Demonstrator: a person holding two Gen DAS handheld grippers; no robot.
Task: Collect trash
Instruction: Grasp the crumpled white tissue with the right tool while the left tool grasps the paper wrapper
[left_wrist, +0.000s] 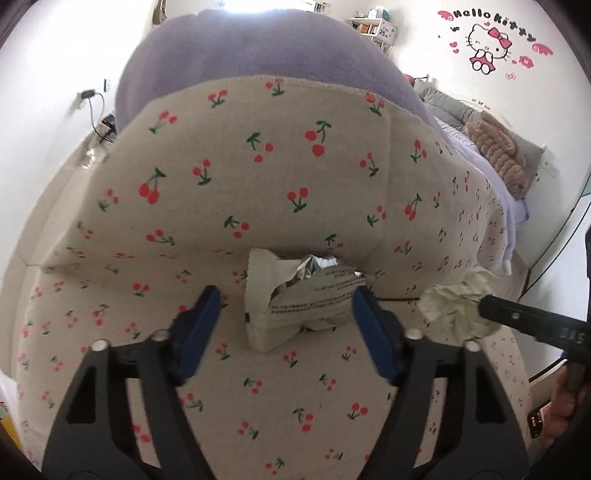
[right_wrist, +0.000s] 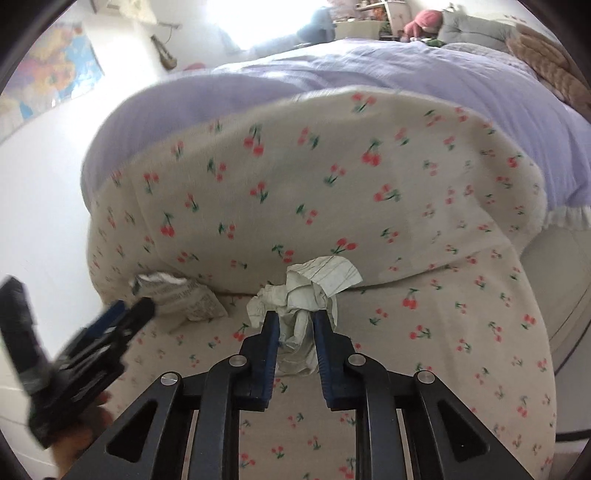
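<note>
A torn, crumpled snack wrapper (left_wrist: 301, 306), beige with printed text and a silver inside, lies on the cherry-print blanket (left_wrist: 258, 177). My left gripper (left_wrist: 286, 301) is open around it: the right pad is at the wrapper's edge and the left pad stands apart from it. A crumpled ball of white paper (right_wrist: 299, 295) is between the blue pads of my right gripper (right_wrist: 295, 319), which is shut on it. The paper ball (left_wrist: 454, 310) and the right gripper (left_wrist: 491, 312) also show at the right of the left wrist view. The wrapper (right_wrist: 184, 295) and left gripper (right_wrist: 127, 314) appear blurred at the left of the right wrist view.
The blanket rises in a fold just behind the trash. A lavender duvet (right_wrist: 406, 81) covers the bed beyond, with a brown fluffy throw (left_wrist: 498, 155) and grey pillows (right_wrist: 476, 29) at its head. White walls flank the bed; a charger and cable (left_wrist: 92, 110) hang on the left wall.
</note>
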